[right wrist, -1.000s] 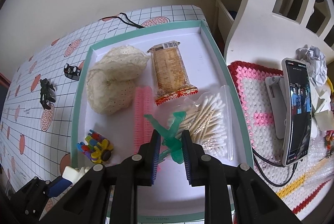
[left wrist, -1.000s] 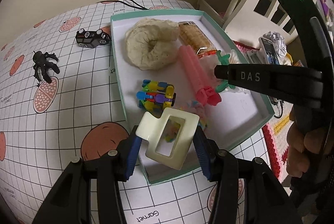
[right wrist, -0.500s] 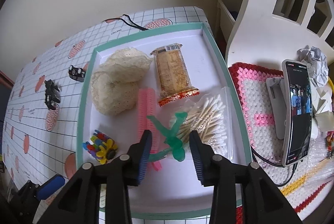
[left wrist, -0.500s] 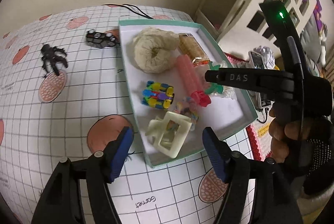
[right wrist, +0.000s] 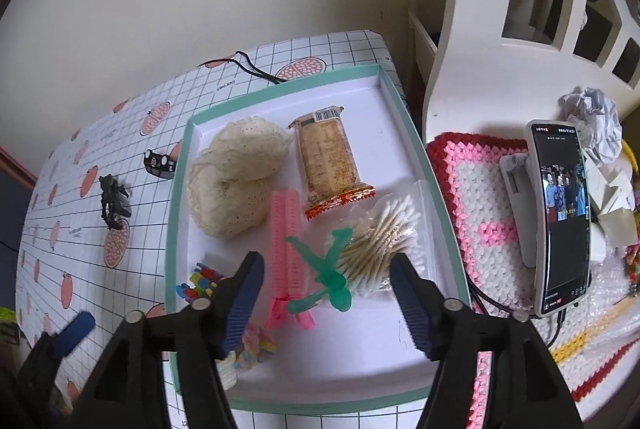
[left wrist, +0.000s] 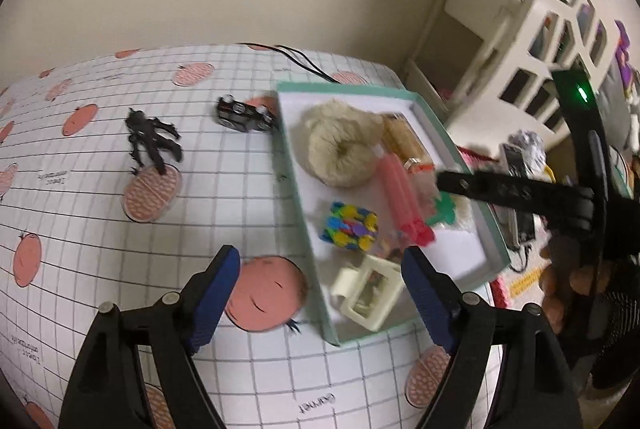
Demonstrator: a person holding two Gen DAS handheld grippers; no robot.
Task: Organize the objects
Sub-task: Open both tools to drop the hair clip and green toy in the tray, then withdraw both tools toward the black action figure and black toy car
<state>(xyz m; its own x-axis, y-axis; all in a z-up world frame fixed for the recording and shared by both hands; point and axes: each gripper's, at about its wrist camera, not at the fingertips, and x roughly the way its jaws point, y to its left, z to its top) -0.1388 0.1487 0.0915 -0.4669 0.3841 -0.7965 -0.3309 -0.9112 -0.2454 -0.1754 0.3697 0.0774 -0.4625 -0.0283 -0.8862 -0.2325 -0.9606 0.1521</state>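
Left wrist view shows the left claw (left wrist: 320, 283) wide open, holding nothing, above the near corner of the green tray (left wrist: 456, 153). The cream clip (left wrist: 368, 293) lies inside that corner. The toy car (left wrist: 245, 115) and black spider (left wrist: 150, 141) sit out on the surface (left wrist: 80, 229), likely next. The right claw (right wrist: 328, 295) is open too, over the green toy (right wrist: 326, 275).
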